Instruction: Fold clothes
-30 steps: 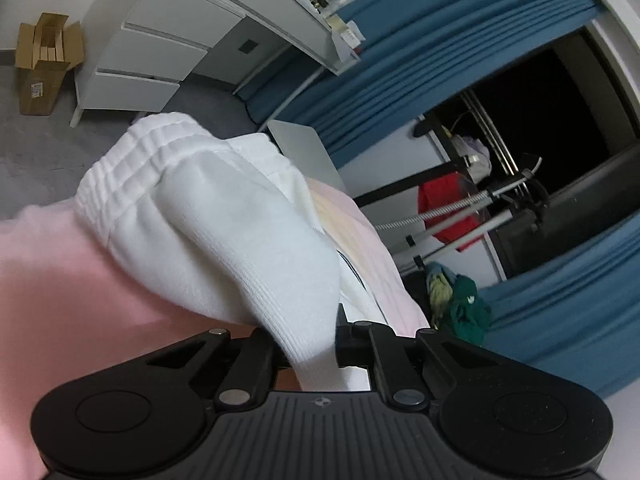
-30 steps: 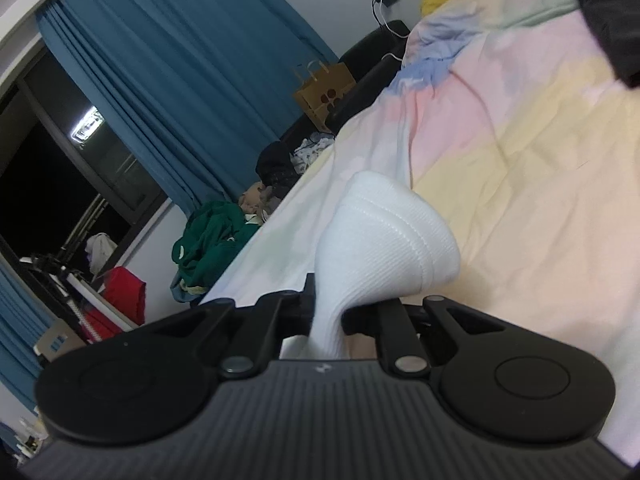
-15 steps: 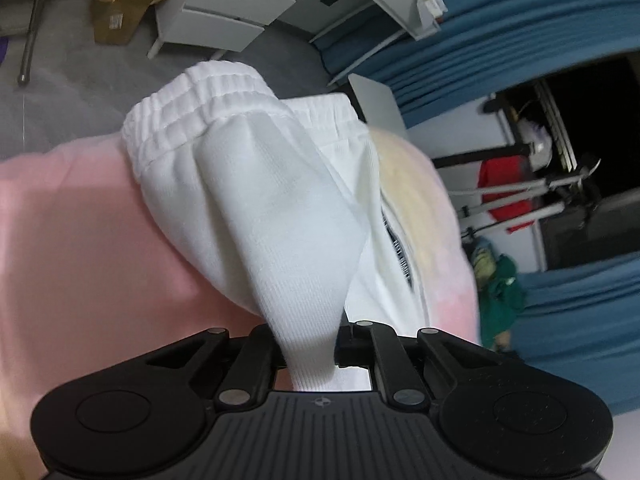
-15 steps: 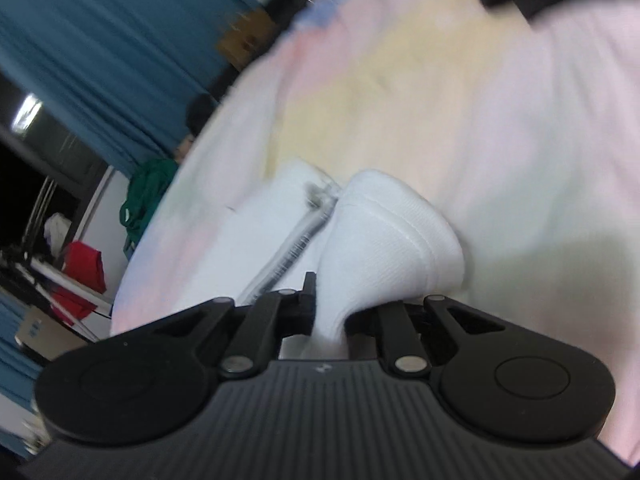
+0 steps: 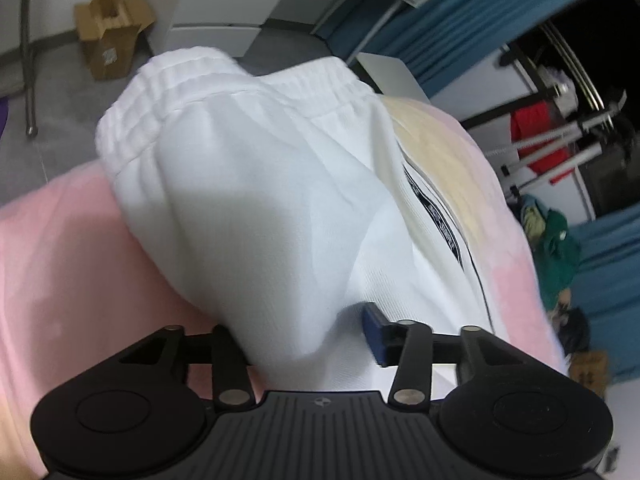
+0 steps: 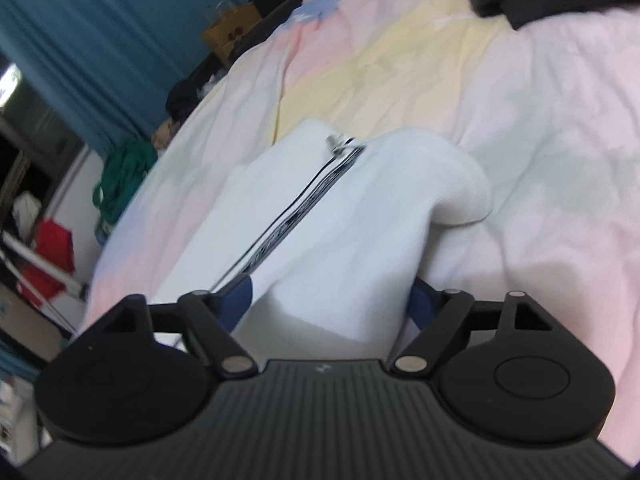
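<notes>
The soft white cotton trousers (image 5: 280, 184) lie on the pastel pink and yellow bedspread (image 6: 540, 140). The left gripper (image 5: 298, 332) and right gripper (image 6: 332, 300) are opening, with cloth loose between their jaws. The floppy cloth looks light, so the thick stretchy waistband (image 5: 160, 92) seems the best place to hold.

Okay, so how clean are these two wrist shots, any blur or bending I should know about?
Left wrist view: white garment fairly sharp, its edges smeared; drawers bowed by the fisheye. Right wrist view: softer throughout, bedsheet and curtain motion-smeared, shadow under the folded cuff.
</notes>
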A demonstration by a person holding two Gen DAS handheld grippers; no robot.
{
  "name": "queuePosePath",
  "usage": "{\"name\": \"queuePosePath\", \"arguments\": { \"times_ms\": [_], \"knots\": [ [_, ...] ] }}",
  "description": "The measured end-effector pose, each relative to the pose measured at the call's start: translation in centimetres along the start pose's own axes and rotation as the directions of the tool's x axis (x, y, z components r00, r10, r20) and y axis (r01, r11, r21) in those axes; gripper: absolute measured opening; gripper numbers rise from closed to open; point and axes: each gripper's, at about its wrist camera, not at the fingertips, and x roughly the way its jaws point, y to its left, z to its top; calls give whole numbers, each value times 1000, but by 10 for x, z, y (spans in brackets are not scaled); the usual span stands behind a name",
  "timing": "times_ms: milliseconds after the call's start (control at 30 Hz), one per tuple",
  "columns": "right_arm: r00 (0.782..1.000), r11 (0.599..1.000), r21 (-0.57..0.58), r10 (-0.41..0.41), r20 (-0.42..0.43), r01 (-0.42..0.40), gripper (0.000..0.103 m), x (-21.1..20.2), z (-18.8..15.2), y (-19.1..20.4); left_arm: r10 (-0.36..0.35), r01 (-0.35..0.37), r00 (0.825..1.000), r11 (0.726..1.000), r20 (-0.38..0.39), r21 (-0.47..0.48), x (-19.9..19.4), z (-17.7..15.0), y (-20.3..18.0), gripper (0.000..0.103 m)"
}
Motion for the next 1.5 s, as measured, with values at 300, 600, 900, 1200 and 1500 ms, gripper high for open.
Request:
{"name": "queuePosePath", "arguments": {
  "times_ms": [300, 600, 900, 1200, 1500],
  "knots": [
    [993, 993, 8, -117, 33, 117, 81, -13, -22, 16, 10, -26, 998, 962, 59, 271, -61, -37, -29, 86],
    [986, 992, -2, -124, 109, 125, 81, -38, -26, 37, -101, -3, 991, 660, 93, 752, -88, -133, -127, 92],
    [974, 989, 75, -137, 178, 125, 81, -41, -23, 17, -307, 424, 882, 191, -357, 885, 30, -247, -318, 85],
    [968, 982, 135, -158, 195, 133, 81, -25, -21, 7, -225, 691, 683, -113, -695, 714, 146, -359, -491, 65],
    [967, 964, 231, -177, 182, 133, 81, -17, -15, -10, -20, 738, 661, -159, -750, 656, 231, -447, -541, 26]
  ]
}}
